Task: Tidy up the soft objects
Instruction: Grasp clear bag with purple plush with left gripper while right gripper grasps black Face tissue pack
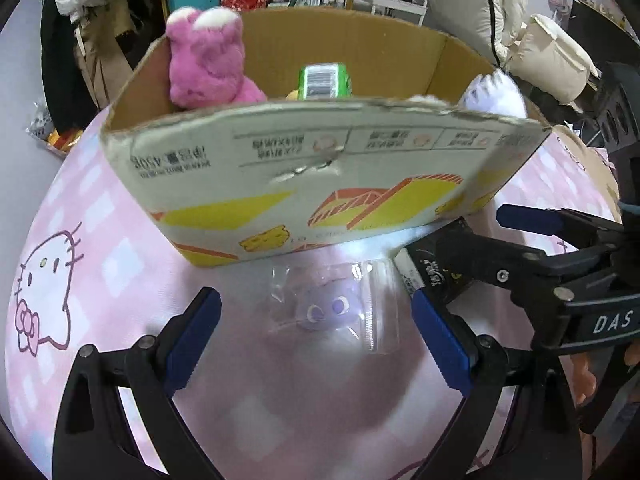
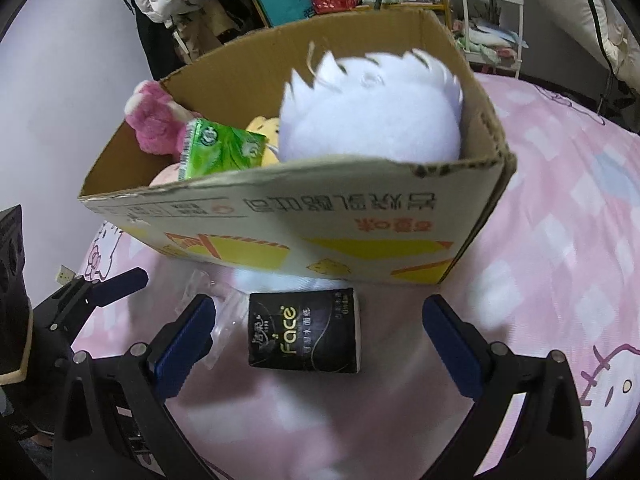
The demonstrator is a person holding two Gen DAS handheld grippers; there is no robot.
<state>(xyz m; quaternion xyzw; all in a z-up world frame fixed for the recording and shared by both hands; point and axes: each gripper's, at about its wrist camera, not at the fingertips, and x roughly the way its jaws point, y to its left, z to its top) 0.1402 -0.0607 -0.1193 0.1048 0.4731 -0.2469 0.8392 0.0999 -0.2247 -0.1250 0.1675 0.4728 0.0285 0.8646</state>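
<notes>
Tissue pack [image 2: 305, 335], black with "Face" printed on it, lies flat on the pink cartoon-print bedspread [image 2: 560, 240] just in front of the cardboard box [image 2: 304, 220]. It sits between the spread fingers of the right tool [image 2: 320, 344], nearer the left finger than the right, touching neither; the tool is wide open and holds nothing. Just beside the pack, on its left, lies a clear plastic bag [image 1: 334, 304] with a small purple round-eyed figure inside. That bag lies between the fingers of the left tool [image 1: 316, 340], which is also wide open and empty, with both blue pads [image 1: 192, 344] clear of the plastic. In the left wrist view the right tool [image 1: 452, 248] reaches in from the right edge, with the black pack [image 1: 432, 276] between its fingers, close to the left tool's right finger. The box stands open-topped on the bedspread, its near wall torn along the rim and printed upside down. Inside it are a pink plush rabbit [image 1: 208, 64] leaning in the far left corner, a green tissue pack [image 2: 220, 148] standing tilted near the middle, a yellow plush toy [image 2: 266, 130] partly hidden behind it, and a large white plush with a spiky fringe [image 2: 372, 112] filling the right side. Behind the box are hanging coats and cluttered shelves, blurred.
</notes>
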